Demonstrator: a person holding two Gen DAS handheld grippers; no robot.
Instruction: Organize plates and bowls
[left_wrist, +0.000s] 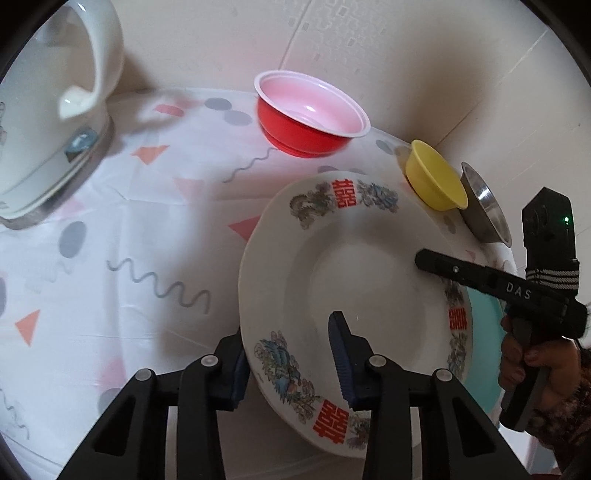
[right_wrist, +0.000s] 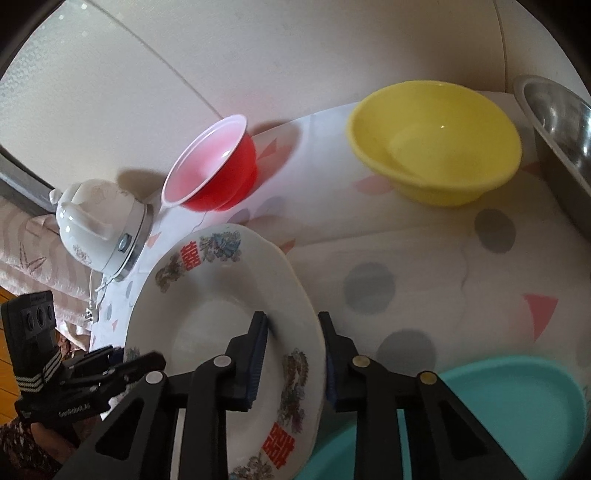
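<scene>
White plate (left_wrist: 354, 266), both your grippers on its rim.
Your left gripper (left_wrist: 291, 354) and right gripper (right_wrist: 293, 354) each clamp it, tilted above the teal plate (right_wrist: 517, 402).

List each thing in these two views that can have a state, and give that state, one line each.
white plate: tilted, lifted, gripped by both grippers.
left gripper: shut on plate rim.
right gripper: shut on plate rim.
red bowl: upright, empty.
yellow bowl: upright, empty.
steel bowl: empty.
teal plate: flat on table.
kettle: lid closed.
</scene>
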